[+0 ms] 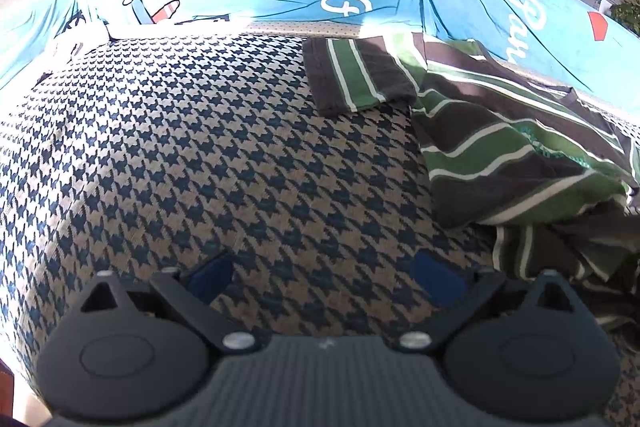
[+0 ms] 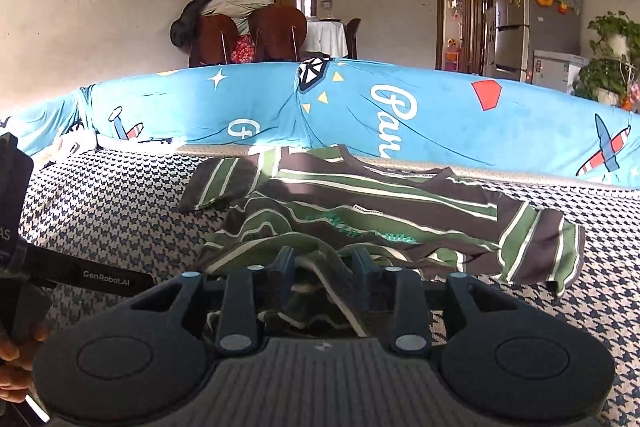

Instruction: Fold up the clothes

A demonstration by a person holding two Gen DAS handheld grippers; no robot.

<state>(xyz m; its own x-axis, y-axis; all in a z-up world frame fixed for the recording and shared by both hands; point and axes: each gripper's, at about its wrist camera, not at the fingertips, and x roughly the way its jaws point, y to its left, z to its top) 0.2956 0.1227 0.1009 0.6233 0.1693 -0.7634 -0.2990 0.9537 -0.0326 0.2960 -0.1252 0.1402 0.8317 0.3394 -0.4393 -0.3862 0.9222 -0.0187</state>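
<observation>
Houndstooth sofa seat (image 1: 180, 155), striped shirt (image 2: 380, 211) lying crosswise – left tongs (image 1: 326, 277) wide open, empty, right tongs (image 2: 325, 267) part-open around hem

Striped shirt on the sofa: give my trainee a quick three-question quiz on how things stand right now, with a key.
1. True or false: the left gripper has cloth between its fingers.
2. Multiple choice: the striped shirt lies on (A) a bare wooden floor, (B) the houndstooth sofa seat, (C) a white table.
3. Fill in: the sofa's backrest cover is mainly ____ in colour.

Key:
1. False: its jaws stand wide apart over bare houndstooth seat.
2. B. The shirt is spread across the seat, one sleeve out flat toward the backrest; its rumpled near hem lies between the fingers of the right gripper, which are apart.
3. Blue.
</observation>
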